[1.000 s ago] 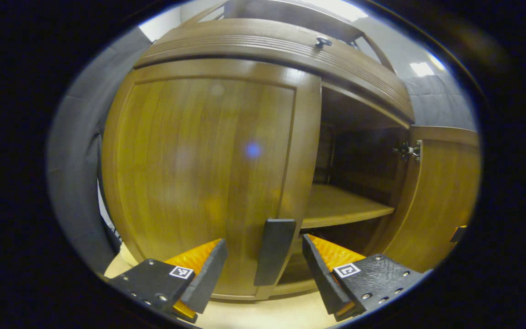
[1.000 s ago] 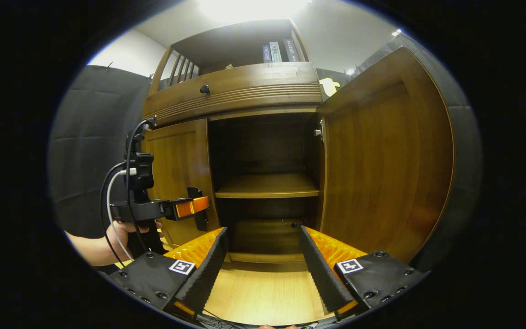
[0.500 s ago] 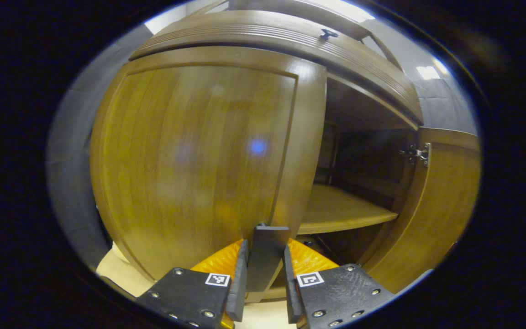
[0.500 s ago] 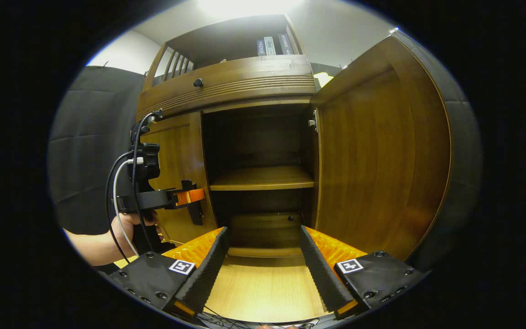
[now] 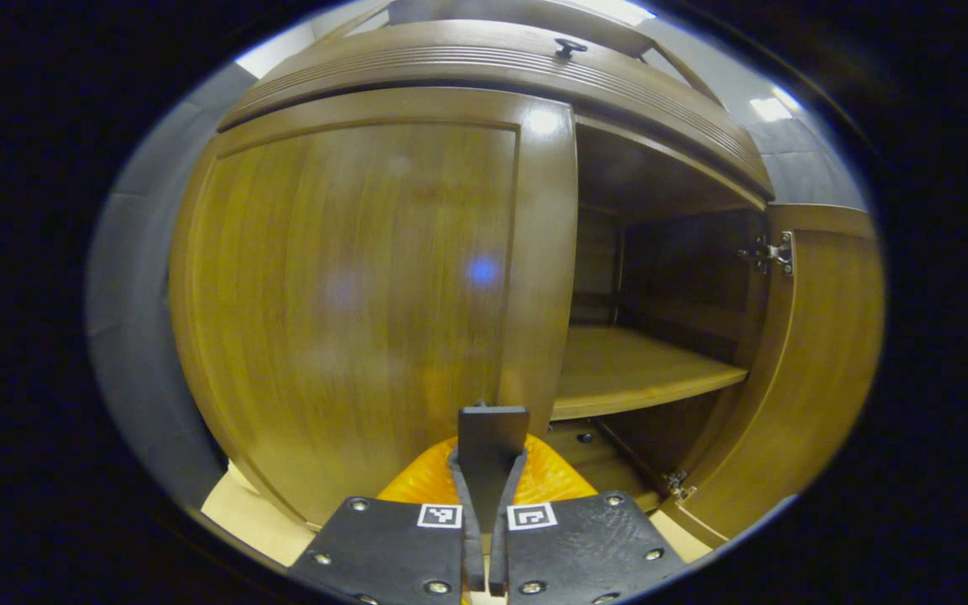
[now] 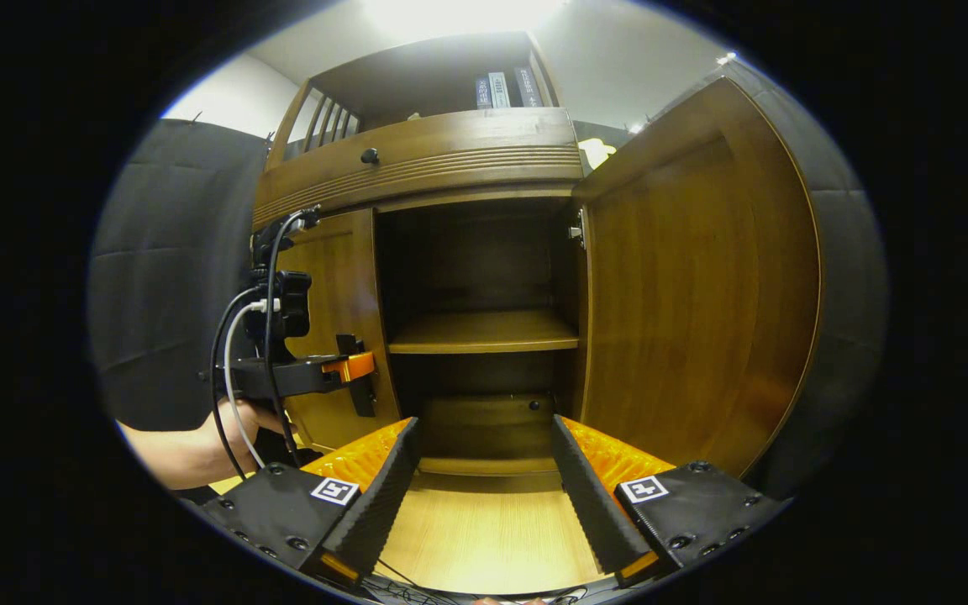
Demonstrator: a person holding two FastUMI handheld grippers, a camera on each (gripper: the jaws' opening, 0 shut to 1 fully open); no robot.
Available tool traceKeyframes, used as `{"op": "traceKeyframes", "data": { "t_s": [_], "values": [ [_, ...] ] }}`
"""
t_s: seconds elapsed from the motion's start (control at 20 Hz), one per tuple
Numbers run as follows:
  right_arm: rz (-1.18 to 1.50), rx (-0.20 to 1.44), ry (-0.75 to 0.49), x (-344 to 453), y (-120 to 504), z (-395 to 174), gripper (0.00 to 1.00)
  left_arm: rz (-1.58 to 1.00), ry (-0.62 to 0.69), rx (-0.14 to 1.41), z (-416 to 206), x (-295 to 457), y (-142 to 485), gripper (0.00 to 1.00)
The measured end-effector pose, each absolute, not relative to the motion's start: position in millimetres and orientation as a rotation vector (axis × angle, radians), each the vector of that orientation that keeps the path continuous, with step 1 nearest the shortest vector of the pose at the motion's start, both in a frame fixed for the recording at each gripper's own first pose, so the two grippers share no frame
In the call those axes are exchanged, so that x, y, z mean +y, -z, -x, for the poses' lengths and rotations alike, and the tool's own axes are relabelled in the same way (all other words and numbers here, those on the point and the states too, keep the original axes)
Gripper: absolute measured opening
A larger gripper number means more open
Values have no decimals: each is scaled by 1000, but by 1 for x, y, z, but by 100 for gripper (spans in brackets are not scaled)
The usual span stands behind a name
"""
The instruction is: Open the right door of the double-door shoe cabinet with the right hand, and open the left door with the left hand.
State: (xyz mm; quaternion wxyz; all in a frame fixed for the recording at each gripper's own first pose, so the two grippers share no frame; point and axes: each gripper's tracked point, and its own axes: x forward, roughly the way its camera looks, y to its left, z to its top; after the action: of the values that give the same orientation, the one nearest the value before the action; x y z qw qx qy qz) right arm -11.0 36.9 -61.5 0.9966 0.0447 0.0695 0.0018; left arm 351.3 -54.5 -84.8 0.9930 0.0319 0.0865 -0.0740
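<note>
The wooden shoe cabinet's left door (image 5: 349, 286) fills the left gripper view and looks closed or nearly so. My left gripper (image 5: 484, 496) is shut on the dark flat handle (image 5: 492, 433) at that door's right edge. The right door (image 5: 820, 370) stands swung wide open. In the right gripper view the left gripper (image 6: 358, 370) clamps the handle (image 6: 360, 399) on the left door (image 6: 328, 286), held by a hand (image 6: 223, 428). My right gripper (image 6: 484, 470) hangs open and apart from everything, facing the open compartment beside the right door (image 6: 686, 286).
Inside the open half sits a wooden shelf (image 6: 484, 332) above a dark lower bay. A drawer with a small knob (image 6: 369, 155) runs across the top, with books (image 6: 501, 88) on the shelf above. Light wooden floor (image 6: 484, 529) lies in front.
My left gripper went from open around the left door's handle to shut on it. The right gripper stayed open and drifted only slightly.
</note>
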Motion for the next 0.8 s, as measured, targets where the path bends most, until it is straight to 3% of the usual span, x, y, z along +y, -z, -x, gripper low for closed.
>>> {"op": "traceKeyframes", "data": {
  "t_s": [0.3, 0.35, 0.8],
  "values": [
    [-96, 131, -10, 44, 61, 13, 93, -65, 177, 174, -339, -55, 82, 5],
    [-95, 128, -9, 44, 60, 12, 97, -64, 183, 175, -337, -55, 80, 6],
    [-97, 132, -5, 48, 64, 12, 93, -68, 215, 161, -305, -49, 71, 5]
  ]
}}
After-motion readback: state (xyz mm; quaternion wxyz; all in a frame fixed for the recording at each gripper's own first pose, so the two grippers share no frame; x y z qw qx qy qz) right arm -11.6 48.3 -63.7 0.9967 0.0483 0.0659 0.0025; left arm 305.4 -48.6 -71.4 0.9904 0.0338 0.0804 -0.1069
